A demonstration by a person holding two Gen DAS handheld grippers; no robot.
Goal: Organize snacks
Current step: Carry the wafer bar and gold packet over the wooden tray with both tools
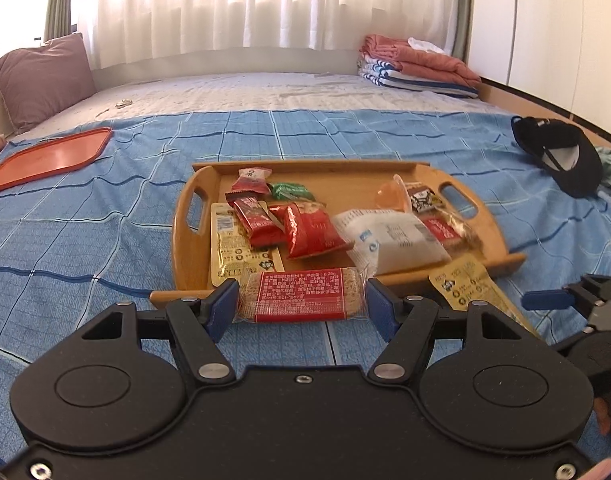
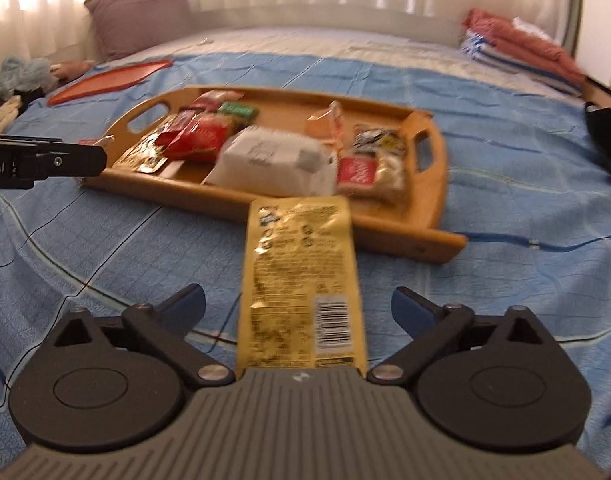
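Observation:
A wooden tray on the blue bedspread holds several snack packets; it also shows in the right wrist view. My left gripper is shut on a red-labelled cracker packet, held just in front of the tray's near rim. My right gripper is open. A long yellow snack packet lies between its spread fingers, its far end resting on the tray's front edge; the fingers do not touch it. The yellow packet and the right gripper show at the right of the left wrist view.
An orange-red flat tray lies at the far left on the bedspread. A black cap sits at the right. Folded blankets and a purple pillow are at the back of the bed.

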